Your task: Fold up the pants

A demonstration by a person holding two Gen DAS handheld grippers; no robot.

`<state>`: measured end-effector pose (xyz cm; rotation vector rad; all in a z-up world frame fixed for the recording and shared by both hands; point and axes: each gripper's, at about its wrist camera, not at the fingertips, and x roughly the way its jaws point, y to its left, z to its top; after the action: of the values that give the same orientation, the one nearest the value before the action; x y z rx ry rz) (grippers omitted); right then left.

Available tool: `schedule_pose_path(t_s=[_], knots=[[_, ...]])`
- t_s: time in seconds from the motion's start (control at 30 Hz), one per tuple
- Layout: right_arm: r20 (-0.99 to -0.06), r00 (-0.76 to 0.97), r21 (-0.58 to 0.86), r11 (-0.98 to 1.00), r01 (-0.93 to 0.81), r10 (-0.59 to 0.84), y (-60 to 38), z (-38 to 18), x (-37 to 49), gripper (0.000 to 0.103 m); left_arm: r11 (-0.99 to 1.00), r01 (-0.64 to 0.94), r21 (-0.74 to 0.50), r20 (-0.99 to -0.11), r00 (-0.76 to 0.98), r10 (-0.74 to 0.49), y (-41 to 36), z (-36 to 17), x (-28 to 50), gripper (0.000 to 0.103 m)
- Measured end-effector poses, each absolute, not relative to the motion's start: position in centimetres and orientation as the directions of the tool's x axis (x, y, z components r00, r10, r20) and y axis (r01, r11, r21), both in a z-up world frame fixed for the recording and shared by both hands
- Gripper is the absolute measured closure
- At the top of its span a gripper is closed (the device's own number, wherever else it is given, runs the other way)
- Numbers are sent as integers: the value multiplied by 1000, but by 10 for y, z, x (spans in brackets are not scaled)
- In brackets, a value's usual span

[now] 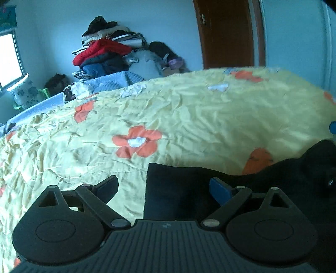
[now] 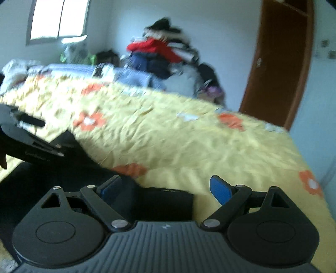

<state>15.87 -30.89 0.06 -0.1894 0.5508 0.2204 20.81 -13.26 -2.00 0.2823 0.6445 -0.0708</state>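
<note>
Dark pants (image 1: 262, 184) lie on a yellow floral bedspread (image 1: 168, 117). In the left wrist view a squared end of the pants sits between my left gripper's (image 1: 166, 187) open fingers, the blue-padded right finger (image 1: 220, 192) over the cloth. In the right wrist view the pants (image 2: 163, 201) lie low at left and centre. My right gripper (image 2: 166, 189) is open, a corner of the pants between its fingers. The left gripper (image 2: 27, 138) shows at the left edge, over the dark cloth. That view is blurred.
A tall pile of clothes (image 1: 107, 52) stands behind the bed against the wall. A brown door (image 1: 229, 31) is at the back right. A window (image 2: 58, 19) is at the back left. The bedspread's right edge (image 2: 315, 178) drops off.
</note>
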Motion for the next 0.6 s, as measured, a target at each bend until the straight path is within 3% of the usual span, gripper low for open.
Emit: schedule_pose_path(t_s=[0.07, 0.1, 0.13, 0.2, 0.27, 0.37, 0.47, 0.53, 0.6], knots=[[-576, 816, -233, 945, -230, 57, -295, -15, 166, 8, 959, 123, 254, -616, 786, 62, -128, -29, 219, 6], [-561, 828, -293, 935, -201, 2, -293, -22, 166, 0, 965, 110, 239, -632, 772, 69, -124, -32, 222, 6], [-544, 839, -295, 940, -174, -16, -298, -24, 164, 0, 974, 99, 203, -650, 757, 59, -117, -34, 225, 5], [-569, 822, -203, 966, -158, 15, -312, -24, 162, 0, 988, 83, 127, -671, 741, 24, -105, -32, 226, 5], [-561, 828, -164, 977, -137, 22, -319, -21, 156, 0, 989, 73, 129, -656, 754, 30, -102, -26, 219, 8], [-485, 874, -149, 983, -105, 20, -319, -6, 132, 0, 986, 91, 139, -607, 795, 12, -102, -12, 192, 6], [-447, 883, -112, 970, -214, 143, -318, 7, 105, 0, 983, 144, 113, -583, 811, -52, -103, -7, 168, 5], [-465, 853, -92, 945, -314, 238, -316, 7, 98, 0, 976, 173, 135, -589, 806, -62, -108, -13, 159, 4], [-519, 819, -141, 920, -365, 245, -306, -1, 96, 0, 963, 182, 197, -590, 807, -32, -115, -25, 155, 4]])
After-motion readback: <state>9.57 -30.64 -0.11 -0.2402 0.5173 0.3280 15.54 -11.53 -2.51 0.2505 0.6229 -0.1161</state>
